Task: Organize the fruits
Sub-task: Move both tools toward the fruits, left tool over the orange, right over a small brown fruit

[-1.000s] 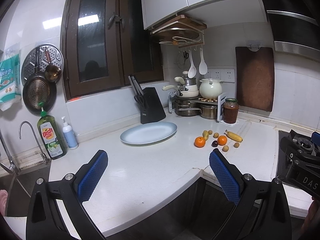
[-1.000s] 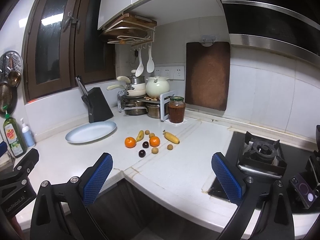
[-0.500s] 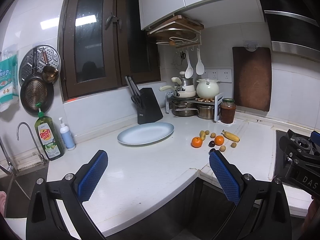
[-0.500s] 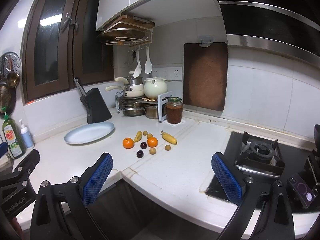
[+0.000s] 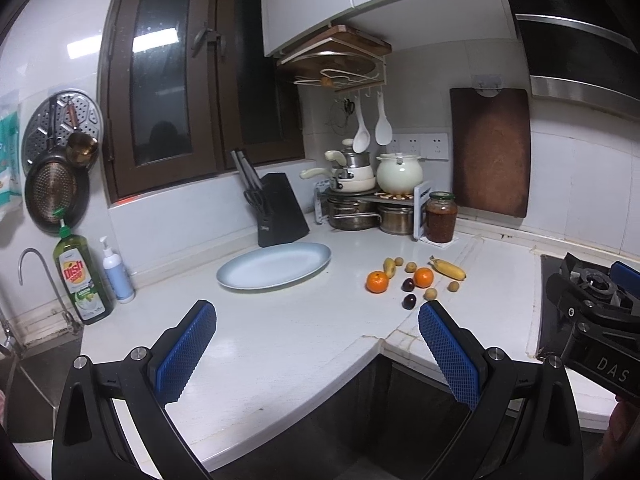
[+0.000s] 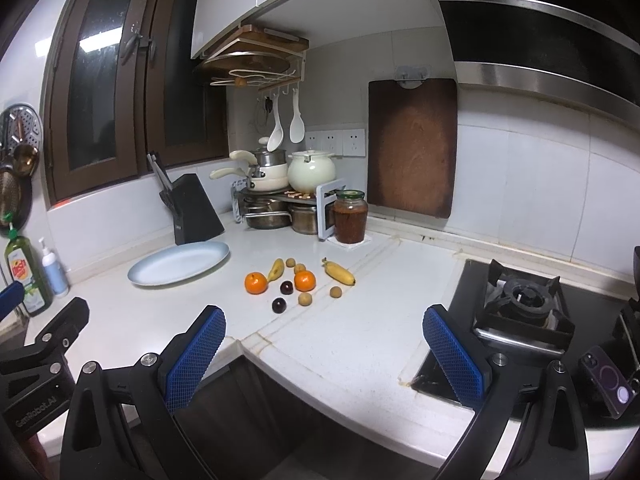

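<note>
Loose fruit lies in a cluster on the white counter: two oranges, two small bananas, two dark plums and several small brown round fruits. To their left sits an empty pale blue oval plate. My left gripper is open, held in the air short of the counter edge, with nothing between its blue pads. My right gripper is likewise open and empty, well in front of the fruit.
A black knife block, a rack of pots and a brown jar stand at the back corner. The gas stove is on the right, dish soap and a tap on the left. A phone rides on the rig.
Both grippers have drifted slightly closer to the counter and a little to the left; the fruit and plate lie where they were. Both jaws stay open.
</note>
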Demonstrator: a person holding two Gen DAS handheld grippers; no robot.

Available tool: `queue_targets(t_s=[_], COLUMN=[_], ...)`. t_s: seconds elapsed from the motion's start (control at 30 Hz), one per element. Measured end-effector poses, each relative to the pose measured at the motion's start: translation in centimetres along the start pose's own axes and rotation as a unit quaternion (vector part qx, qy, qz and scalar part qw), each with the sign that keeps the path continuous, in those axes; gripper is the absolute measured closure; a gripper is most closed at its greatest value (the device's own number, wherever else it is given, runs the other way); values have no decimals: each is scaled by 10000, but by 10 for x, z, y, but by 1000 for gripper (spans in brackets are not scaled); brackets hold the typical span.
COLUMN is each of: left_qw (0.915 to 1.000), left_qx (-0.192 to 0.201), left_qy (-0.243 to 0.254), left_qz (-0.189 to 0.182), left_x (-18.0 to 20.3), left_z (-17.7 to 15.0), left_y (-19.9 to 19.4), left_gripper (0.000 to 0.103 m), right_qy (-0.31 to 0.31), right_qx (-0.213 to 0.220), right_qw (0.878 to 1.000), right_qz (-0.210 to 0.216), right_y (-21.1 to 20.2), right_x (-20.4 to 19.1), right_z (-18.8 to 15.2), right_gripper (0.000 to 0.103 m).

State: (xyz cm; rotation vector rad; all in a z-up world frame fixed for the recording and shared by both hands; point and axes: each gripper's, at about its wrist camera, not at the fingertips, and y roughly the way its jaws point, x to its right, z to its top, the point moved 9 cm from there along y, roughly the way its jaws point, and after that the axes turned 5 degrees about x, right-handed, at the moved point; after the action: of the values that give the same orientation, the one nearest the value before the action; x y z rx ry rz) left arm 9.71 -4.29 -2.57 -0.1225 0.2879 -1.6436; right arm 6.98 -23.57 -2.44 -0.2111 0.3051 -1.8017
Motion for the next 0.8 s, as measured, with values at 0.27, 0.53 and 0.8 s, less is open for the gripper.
queue_targets(t_s=[0.27,0.53,0.8], left_qw=[9998,9994,9981], left_qx=[-71,-144,-251], left_qy=[78,94,221], left_qz=[-153,-303,-515], left_x=[13,24,41], left_z=[2,6,18], left_y=[26,71,132], left_gripper=[7,11,11], right_qy=[63,58,130], right_qx=[-61,-120,-214], right_qw=[9999,9998,9991], right_qz=[-50,-148,-331], right_y=[23,63,119], right_x=[9,11,16], right_z=[1,3,11], right_gripper=[3,6,6])
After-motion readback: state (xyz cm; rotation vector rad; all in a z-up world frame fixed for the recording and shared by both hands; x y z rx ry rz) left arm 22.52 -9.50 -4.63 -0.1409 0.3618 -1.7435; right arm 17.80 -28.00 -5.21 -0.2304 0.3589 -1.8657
